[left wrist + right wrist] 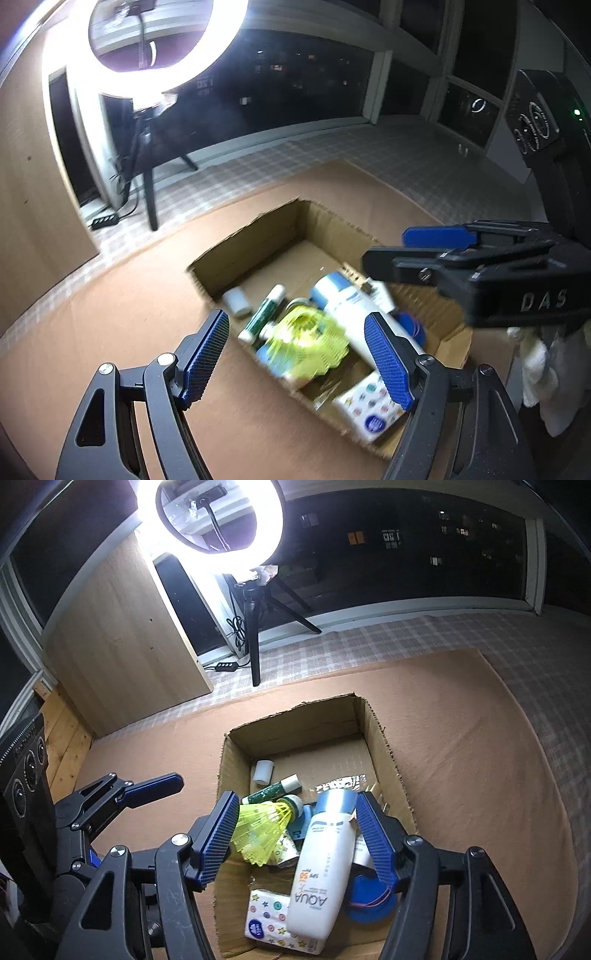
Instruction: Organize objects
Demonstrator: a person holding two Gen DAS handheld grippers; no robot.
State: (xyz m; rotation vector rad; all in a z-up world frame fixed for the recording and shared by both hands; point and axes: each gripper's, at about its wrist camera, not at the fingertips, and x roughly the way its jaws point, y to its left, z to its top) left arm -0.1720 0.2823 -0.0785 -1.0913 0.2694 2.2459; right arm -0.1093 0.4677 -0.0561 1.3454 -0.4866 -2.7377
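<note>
An open cardboard box (384, 738) sits on a brown mat, and both grippers hang over its near end. The left gripper (297, 350) stands with its jaws apart and nothing between the pads. The right gripper (299, 834) is spread too, gripping nothing. In the box, a white sunscreen bottle (325, 864) leans over a yellow shuttlecock (262, 830), a green tube (273, 790) and a blue lid (369, 901); a patterned tissue pack (269, 919) lies in the near corner.

Lit ring light (218, 520) on tripod (258, 624), dark window (406, 554), checked floor (480, 635)
</note>
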